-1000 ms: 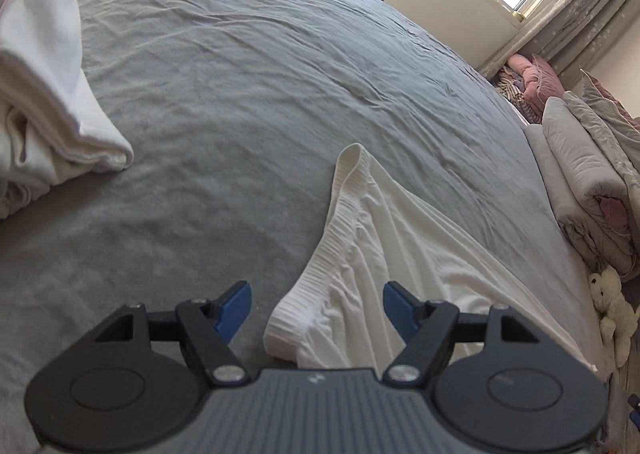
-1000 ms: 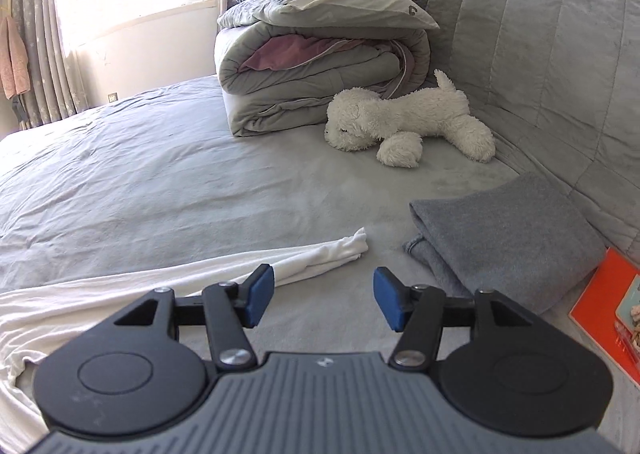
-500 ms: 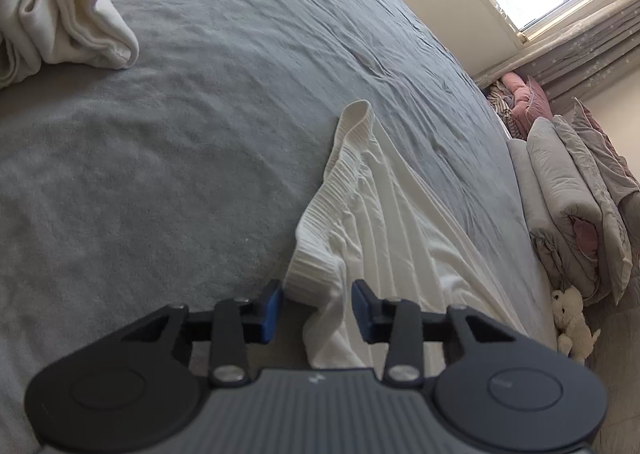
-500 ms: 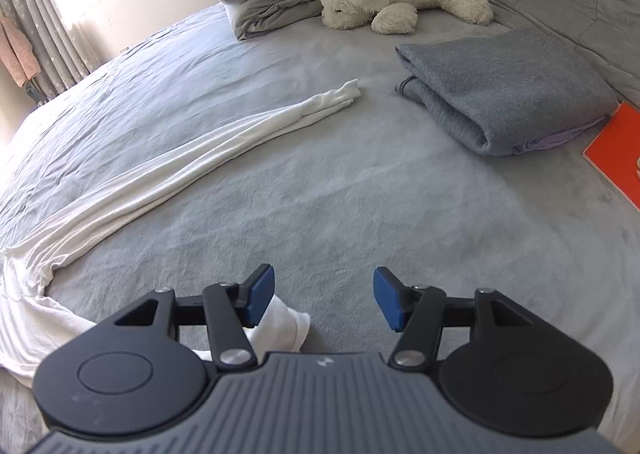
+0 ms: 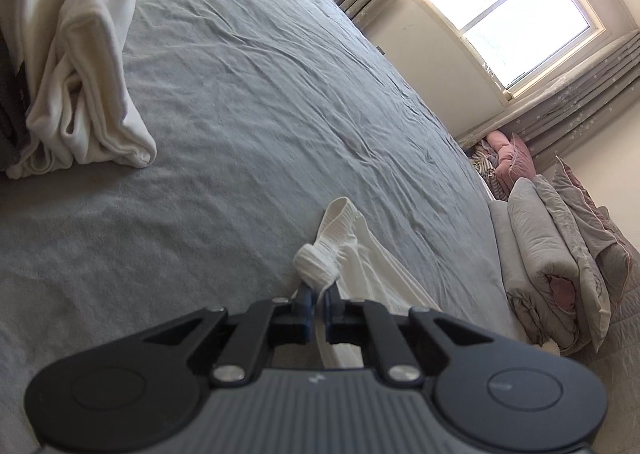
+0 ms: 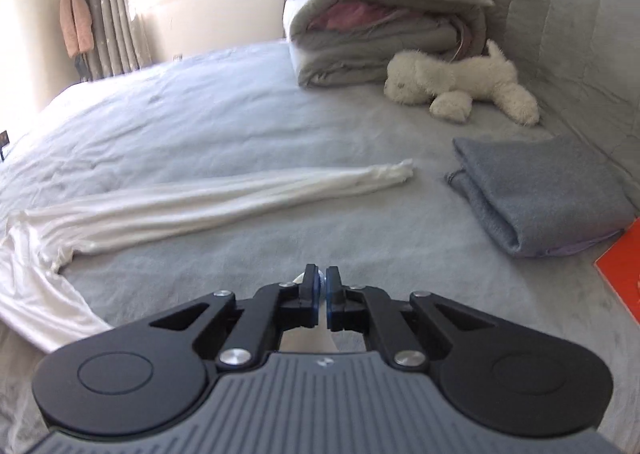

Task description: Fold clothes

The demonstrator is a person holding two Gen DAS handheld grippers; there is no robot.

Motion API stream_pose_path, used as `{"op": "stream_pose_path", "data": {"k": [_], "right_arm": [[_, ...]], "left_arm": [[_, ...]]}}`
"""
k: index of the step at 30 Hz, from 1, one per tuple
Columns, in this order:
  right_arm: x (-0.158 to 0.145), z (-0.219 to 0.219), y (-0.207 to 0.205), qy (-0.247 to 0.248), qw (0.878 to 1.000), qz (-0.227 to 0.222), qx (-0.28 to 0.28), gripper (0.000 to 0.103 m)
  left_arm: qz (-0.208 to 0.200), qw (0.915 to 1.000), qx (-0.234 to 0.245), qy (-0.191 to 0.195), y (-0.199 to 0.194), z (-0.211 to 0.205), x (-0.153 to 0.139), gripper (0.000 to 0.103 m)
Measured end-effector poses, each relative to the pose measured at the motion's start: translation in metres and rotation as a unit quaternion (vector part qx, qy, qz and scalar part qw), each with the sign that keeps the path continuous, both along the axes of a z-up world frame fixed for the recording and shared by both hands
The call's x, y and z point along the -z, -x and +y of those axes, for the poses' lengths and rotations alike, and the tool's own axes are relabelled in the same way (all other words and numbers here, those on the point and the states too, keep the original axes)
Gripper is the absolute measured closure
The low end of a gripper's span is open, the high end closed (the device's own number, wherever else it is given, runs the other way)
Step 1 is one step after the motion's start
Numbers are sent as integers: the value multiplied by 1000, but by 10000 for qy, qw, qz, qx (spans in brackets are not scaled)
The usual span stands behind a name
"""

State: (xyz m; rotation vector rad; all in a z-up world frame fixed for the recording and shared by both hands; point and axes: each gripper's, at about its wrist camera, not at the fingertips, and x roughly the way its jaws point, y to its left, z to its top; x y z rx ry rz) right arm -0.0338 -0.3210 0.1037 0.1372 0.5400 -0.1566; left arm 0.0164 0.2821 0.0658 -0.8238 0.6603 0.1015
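A long white garment (image 5: 372, 274) lies stretched over the grey bed (image 5: 240, 94). In the left wrist view its ribbed band (image 5: 320, 262) is bunched and lifted, and my left gripper (image 5: 318, 292) is closing tight on it, pads pressing the cloth. In the right wrist view one leg of the white garment (image 6: 224, 202) runs across the bed (image 6: 200, 114) toward the right. My right gripper (image 6: 321, 278) is closing on another end of the garment, and white cloth shows between and under its jaws.
A loosely folded cream garment (image 5: 80, 74) sits at the far left. A folded grey blanket (image 6: 540, 190), a white plush toy (image 6: 460, 82), a stacked duvet (image 6: 372, 14) and an orange book (image 6: 620, 266) lie along the padded headboard side.
Both grippers went from open to shut on the white garment. The left one slid onto the ribbed band and raised it. The right one dropped onto the near end of the cloth.
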Motion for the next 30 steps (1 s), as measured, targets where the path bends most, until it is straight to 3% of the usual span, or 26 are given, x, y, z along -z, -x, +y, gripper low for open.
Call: {"op": "stream_pose_path", "data": {"k": [2, 4, 7, 10, 11, 12, 15, 17, 18, 19, 24, 27, 30], "right_arm": [[-31, -1, 26, -51, 9933, -1089, 378, 103], [-51, -8, 48, -332, 9846, -1611, 593, 103], [-36, -16, 51, -506, 9890, -1191, 719, 103], [6, -21, 14, -525, 9965, 114, 645, 103], [14, -22, 4, -566, 9949, 359, 755, 101], [20, -24, -5, -614, 9928, 574, 852, 89], [30, -31, -27, -1062, 9885, 707, 816, 88], [41, -32, -42, -1395, 9829, 898, 796, 80], [47, -33, -50, -1529, 9796, 1015, 814, 62], [52, -35, -59, -1620, 9763, 1114, 900, 54], [57, -40, -89, -1562, 9735, 1152, 1211, 54], [49, -38, -104, -1480, 9798, 887, 1006, 54], [53, -30, -129, -1453, 9818, 940, 783, 54]], "left_arm": [[-172, 9998, -15, -32, 4, 1, -7, 98], [-162, 9998, -15, -93, 6, 3, -8, 98], [-19, 9999, 17, -114, 8, 6, -5, 98], [113, 9998, 40, -132, 9, 8, -1, 98], [155, 9997, 46, -165, 9, 7, 0, 98], [171, 9997, 54, -186, 8, 6, 1, 98], [208, 9995, 75, -242, 6, 3, 2, 98], [244, 9993, 93, -275, 5, 1, 4, 98], [264, 9992, 103, -288, 4, 1, 5, 98], [278, 9991, 103, -295, 4, 1, 5, 98], [339, 9988, 92, -331, 3, 2, 7, 98], [382, 9986, 121, -348, 1, 1, 8, 98], [407, 9983, 152, -400, -3, 0, 8, 98]]}}
